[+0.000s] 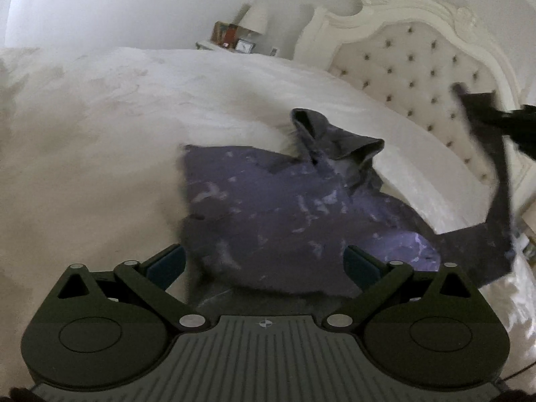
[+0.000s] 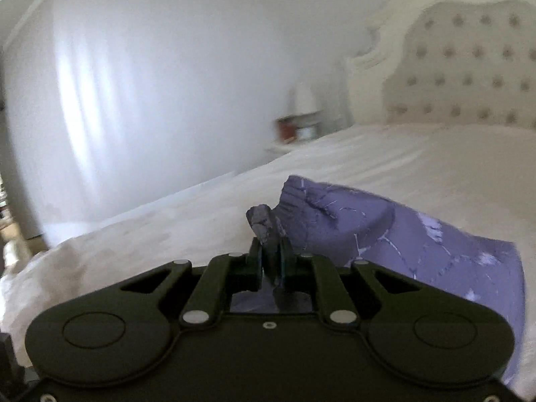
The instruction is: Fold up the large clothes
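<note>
A purple hoodie [image 1: 268, 207] lies spread on a white bed [image 1: 100, 127], with wide bare bedding to its left and beyond it toward the far edge, where a nightstand [image 1: 234, 42] with a lamp [image 1: 256, 16] stands by the wall. The tufted headboard [image 1: 412, 63] closes off the right side. The hoodie's long axis runs from its hem, nearest the left tool [image 1: 264, 266], up to the hood [image 1: 335, 137], which points away toward the headboard side. The left tool hangs over the hem with its fingers spread wide, nothing between them. The right tool [image 2: 269, 253] has its fingers pressed together, pinching the sleeve's cuff [image 2: 263, 222]; in the left view the sleeve [image 1: 495, 201] rises taut off the bed at the right. The pale marks on the fabric look like a cracked print, too blurred to read as writing.
</note>
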Available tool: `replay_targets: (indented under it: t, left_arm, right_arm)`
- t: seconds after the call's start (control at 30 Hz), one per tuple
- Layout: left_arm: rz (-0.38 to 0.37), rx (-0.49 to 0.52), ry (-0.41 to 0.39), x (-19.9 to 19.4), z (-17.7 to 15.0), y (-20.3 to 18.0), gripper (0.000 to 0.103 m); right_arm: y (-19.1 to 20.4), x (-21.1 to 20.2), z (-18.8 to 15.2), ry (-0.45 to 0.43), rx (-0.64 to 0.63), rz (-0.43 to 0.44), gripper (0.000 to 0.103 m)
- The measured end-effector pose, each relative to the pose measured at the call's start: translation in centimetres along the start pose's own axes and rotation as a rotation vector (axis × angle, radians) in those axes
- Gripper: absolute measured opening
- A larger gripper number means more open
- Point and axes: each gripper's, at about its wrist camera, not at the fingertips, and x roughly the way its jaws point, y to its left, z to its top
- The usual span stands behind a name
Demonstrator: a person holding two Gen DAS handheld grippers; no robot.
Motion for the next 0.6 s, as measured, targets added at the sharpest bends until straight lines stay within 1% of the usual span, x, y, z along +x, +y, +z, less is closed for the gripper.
replay_targets:
  t: [0.17,0.27,0.33,0.37,0.43,0.5,0.57,0.6]
  left_arm:
    - [0.022,-0.027,-0.019,-1.6,-0.2,2.3,0.102]
    - [0.014,-0.043,-0.019,-2.0,-0.1,3.3,0.102]
    - [0.013,-0.047,-0.02,-2.1,0.1,3.6,0.102]
    - [0.013,-0.05,-0.022,-2.0,0.2,3.6,0.102]
    - [0.011,-0.054,-0.028,-1.9,0.5,3.6,0.102]
    - [0.004,-0.053,-0.034,-2.0,0.5,3.6,0.102]
    - [-0.005,-0.046,-0.042,-2.0,0.7,3.3,0.102]
    - [-0.012,-0.04,-0.043,-1.9,0.8,3.1,0.102]
  right_arm:
    - [5.0,5.3,-4.8,0.109,-0.022,0.112,0.017]
    - [7.3,7.3,-7.7,0.171,-0.033,0.159,0.018]
    - [8.2,8.1,-9.3,0.207,-0.043,0.186,0.021]
    - [8.5,8.4,-9.8,0.222,-0.052,0.199,0.025]
    - [9.4,7.8,-10.9,0.253,-0.068,0.218,0.029]
    - [9.8,7.8,-11.6,0.277,-0.078,0.23,0.064]
    - [9.3,7.3,-12.2,0.271,-0.075,0.244,0.079]
    - [8.8,6.7,-12.3,0.265,-0.071,0.242,0.077]
